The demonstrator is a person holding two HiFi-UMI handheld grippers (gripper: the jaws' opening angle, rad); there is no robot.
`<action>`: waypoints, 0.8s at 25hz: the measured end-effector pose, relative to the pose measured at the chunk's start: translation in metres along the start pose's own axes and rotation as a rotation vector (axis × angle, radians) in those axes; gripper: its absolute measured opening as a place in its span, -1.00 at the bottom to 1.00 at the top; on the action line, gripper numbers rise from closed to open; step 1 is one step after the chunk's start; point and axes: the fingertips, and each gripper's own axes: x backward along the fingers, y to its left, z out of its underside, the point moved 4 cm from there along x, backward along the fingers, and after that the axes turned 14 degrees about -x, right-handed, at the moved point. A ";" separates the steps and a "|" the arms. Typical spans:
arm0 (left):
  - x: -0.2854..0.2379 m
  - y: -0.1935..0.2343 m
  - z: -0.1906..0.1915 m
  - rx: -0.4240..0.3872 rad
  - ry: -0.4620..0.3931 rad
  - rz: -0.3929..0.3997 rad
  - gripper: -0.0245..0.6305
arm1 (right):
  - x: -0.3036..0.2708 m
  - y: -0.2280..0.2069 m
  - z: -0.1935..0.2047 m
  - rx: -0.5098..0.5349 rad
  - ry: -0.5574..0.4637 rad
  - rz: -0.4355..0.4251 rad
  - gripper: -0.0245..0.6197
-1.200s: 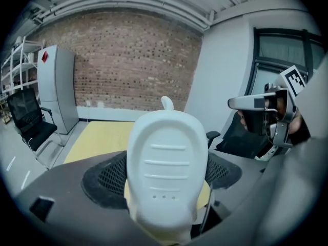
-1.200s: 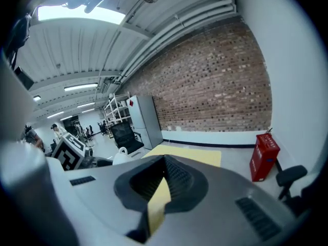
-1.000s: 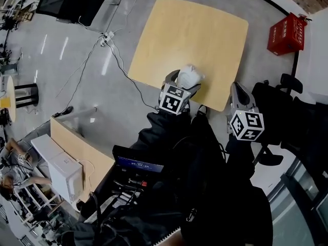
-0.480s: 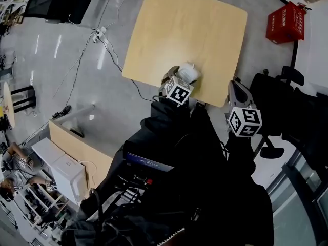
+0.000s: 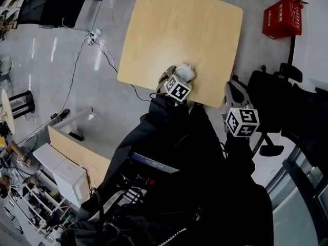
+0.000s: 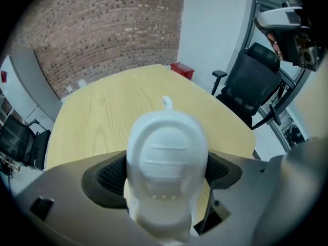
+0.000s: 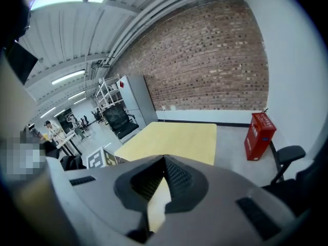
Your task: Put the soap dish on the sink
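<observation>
Left gripper point(image 5: 179, 77): both jaws closed against the sides of the soap dish point(image 6: 166, 163), which fills the gap between the dark ribbed pads. The soap dish is white and smooth, a rounded oval body with a raised oval panel on the face turned toward the camera; the panel bears two short slots and, nearer, a row of three tiny holes, and a small loop projects from the far end. It is held over the near edge of the pale wooden table point(image 5: 179, 29); contact with the tabletop cannot be judged. Right gripper point(image 7: 163, 164): jaws meeting at the tips, nothing between them, held to the right of the table's near right corner. Farther right stand a black office chair point(image 6: 251, 83) and a red crate point(image 5: 282, 18).
</observation>
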 end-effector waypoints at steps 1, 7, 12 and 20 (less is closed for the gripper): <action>-0.002 -0.001 0.001 0.002 0.007 0.004 0.47 | -0.001 -0.001 0.000 -0.001 0.002 -0.001 -0.91; -0.011 0.000 0.004 0.005 0.010 0.007 0.47 | -0.004 -0.001 0.001 -0.001 0.013 -0.008 -0.91; -0.010 0.002 -0.001 0.003 -0.002 0.009 0.47 | -0.003 -0.001 0.000 -0.001 0.017 -0.011 -0.91; -0.006 0.001 0.001 0.001 -0.056 0.027 0.47 | -0.001 0.000 0.004 0.001 0.022 -0.013 -0.91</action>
